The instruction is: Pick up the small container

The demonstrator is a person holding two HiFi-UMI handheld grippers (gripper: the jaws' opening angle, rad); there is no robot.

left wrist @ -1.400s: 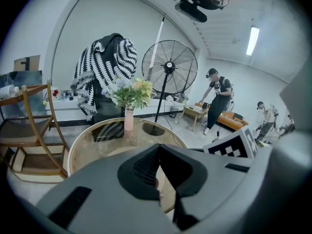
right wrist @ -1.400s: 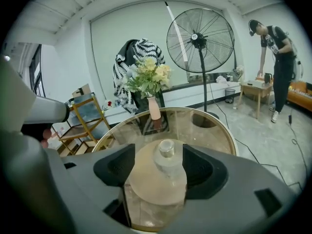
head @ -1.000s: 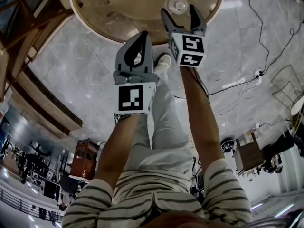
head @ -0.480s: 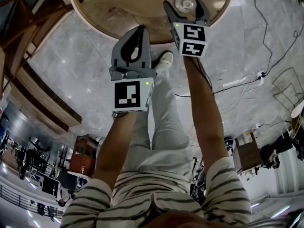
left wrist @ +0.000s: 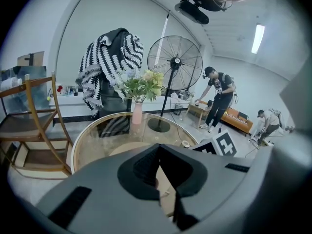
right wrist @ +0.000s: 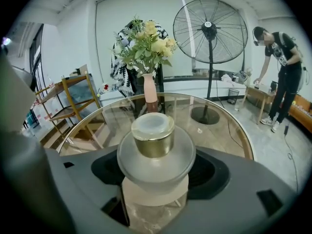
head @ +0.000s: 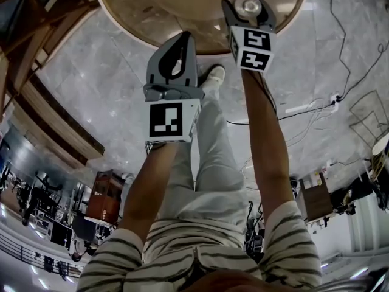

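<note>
Small container point(right wrist: 153, 135): frosted round body, gold collar, pale lid. It stands upright on the round glass tabletop point(right wrist: 229, 126), on the near side of the pink vase point(right wrist: 150, 94) in the right gripper view, apart from it and in line with it.

Right tool point(head: 247, 5): its jaws have just been closing and stand wide, with the container between them. A dark gap shows on either side of the body, and neither pad is seen pressing on it.

Left tool point(head: 184, 40): jaws together at the tips, nothing between them. It is held on the near side of the vase, at the tabletop's near edge, well apart from the container.

The vase holds yellow-green flowers point(right wrist: 146, 45).
</note>
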